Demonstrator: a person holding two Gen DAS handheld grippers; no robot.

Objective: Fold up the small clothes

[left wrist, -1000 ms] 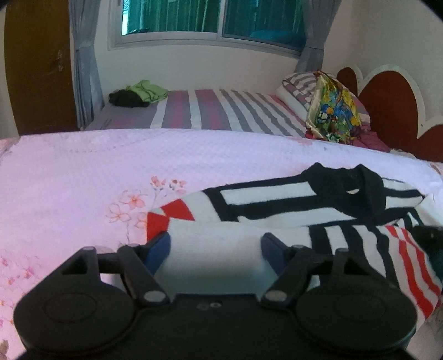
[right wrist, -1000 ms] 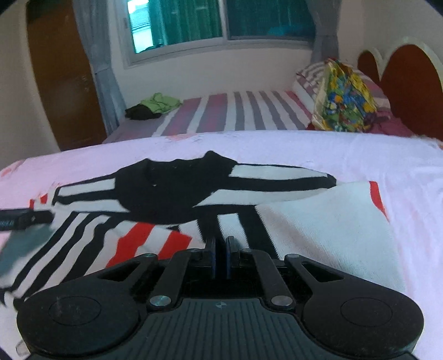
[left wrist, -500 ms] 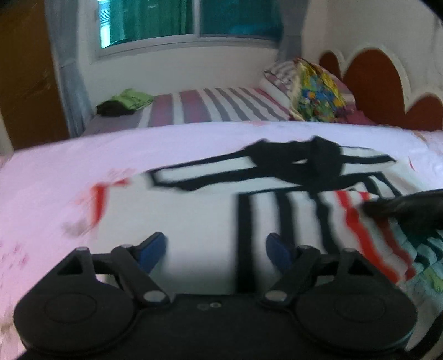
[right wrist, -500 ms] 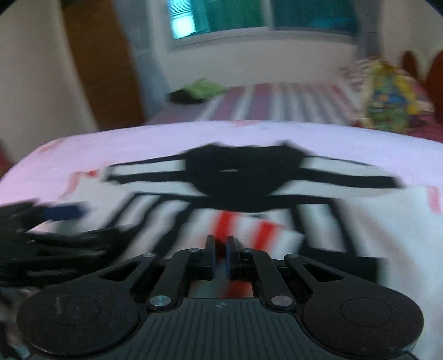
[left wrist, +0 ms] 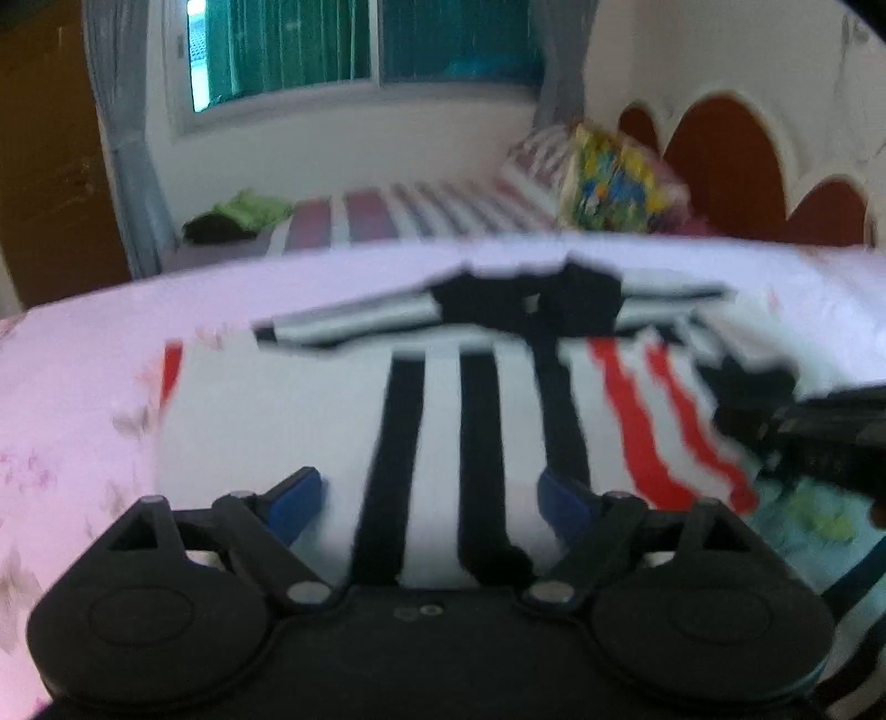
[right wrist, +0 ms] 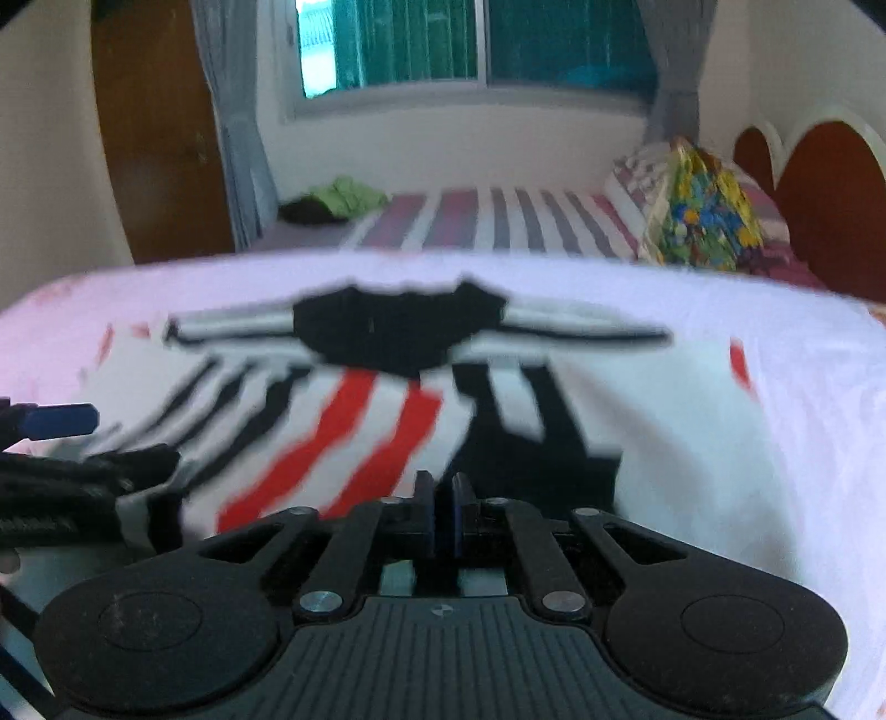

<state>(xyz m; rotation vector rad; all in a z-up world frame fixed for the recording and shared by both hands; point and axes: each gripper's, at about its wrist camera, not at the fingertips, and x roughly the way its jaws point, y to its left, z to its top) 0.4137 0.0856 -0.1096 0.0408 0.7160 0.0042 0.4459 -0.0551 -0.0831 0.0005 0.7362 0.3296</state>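
I logged the striped shirt (left wrist: 443,399) lying flat on the pink bedsheet (left wrist: 83,354) of the near bed, roughly mid-width, well in from the left edge. Its black collar (right wrist: 398,327) pointed toward the far edge of the bed, the hem toward my cameras, so the long axis ran near-to-far. Black and red stripes ran along that axis on the body; the shoulder band with its black and white bars lay crosswise, left to right. Both views were motion-blurred, so fold lines were hard to read.

Left tongs (left wrist: 426,493): spread wide, the blue pads standing apart over the near white part of the shirt. The jaws had just been opening further; I saw cloth below them but nothing gripped between the pads. Right tongs (right wrist: 441,507): pads almost pressed together, only a thin slit between them, having just eased apart slightly. I could not tell whether cloth sat in that slit. They hovered at the near hem, by the red stripes.

Room: a second bed (right wrist: 487,221) with a striped cover lay beyond the far edge, carrying a green and dark clothes heap (right wrist: 332,205) at its left end and a multicoloured bag (right wrist: 703,216) by the scalloped headboard (right wrist: 830,194). A window (right wrist: 476,44) with grey curtains sat on the far wall, a wooden door (right wrist: 160,138) to the left.
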